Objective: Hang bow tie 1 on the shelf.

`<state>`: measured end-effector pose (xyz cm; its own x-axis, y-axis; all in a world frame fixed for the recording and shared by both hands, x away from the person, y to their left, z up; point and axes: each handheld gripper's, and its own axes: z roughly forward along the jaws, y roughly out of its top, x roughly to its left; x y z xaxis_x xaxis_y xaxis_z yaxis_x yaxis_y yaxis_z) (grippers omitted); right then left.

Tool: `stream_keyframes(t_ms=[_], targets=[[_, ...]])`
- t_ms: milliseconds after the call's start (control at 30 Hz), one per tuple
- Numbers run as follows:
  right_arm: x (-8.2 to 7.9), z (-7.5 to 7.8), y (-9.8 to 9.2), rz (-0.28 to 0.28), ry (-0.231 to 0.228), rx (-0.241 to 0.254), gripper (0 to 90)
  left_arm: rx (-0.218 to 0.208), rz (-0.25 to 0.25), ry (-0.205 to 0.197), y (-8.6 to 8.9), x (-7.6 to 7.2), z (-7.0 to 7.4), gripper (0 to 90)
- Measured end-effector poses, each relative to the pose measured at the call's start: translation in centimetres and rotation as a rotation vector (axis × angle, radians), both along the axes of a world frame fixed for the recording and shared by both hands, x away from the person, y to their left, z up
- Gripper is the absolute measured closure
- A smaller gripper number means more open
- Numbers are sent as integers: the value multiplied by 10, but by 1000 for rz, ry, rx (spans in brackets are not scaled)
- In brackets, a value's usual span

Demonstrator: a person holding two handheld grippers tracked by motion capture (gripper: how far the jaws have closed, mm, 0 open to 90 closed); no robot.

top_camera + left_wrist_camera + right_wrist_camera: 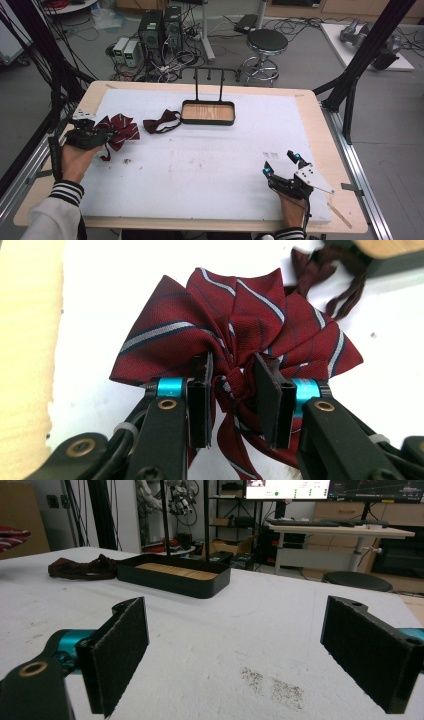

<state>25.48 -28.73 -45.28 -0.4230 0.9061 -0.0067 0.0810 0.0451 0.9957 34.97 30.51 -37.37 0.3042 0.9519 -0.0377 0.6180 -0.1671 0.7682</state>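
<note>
Left of the black tray (208, 112), our left gripper (235, 390) has its jaws narrowed around the knot of the striped red bow tie (240, 330), pads beside it. Right and nearer than that tray, our right gripper (282, 164) gapes wide, empty, above the white mat (210, 165).

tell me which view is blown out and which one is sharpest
Left gripper view: the white table cover glares almost featureless, yet the striped bow tie weave is crisp. Right gripper view: the near pads look slightly soft. High view: even light, coarse and low in detail.
</note>
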Motion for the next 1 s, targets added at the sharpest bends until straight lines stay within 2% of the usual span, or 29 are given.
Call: stream_keyframes(t_ms=[100,133,267,333,367,533,567,667,733,767,800,1000], targets=[[0,0,0,0,0,0,110,2,-6,-35,-2,-2,5,694],[0,0,0,0,0,0,110,-5,-7,-60,-4,-2,8,694],[0,0,0,-1,-1,2,110,-8,-16,-89,-6,-4,14,695],[0,0,0,0,0,0,110,-14,-28,-107,-8,-4,18,695],[0,0,0,-1,0,0,110,-25,-49,-133,-10,-5,22,694],[0,0,0,-1,0,0,110,-57,-77,-159,-15,-5,28,694],[0,0,0,0,0,0,110,-70,-80,-181,-19,-5,31,694],[0,0,0,0,0,0,110,-79,-92,-194,-21,-4,34,694],[0,0,0,0,3,3,110,-86,-110,-223,-28,-5,39,694],[0,0,0,1,3,1,110,-86,-110,-223,-28,-5,39,694],[0,0,0,0,4,2,110,-89,-123,-246,-33,-5,42,694],[0,0,0,0,6,-1,110,-97,-156,-278,-44,-2,51,695]])
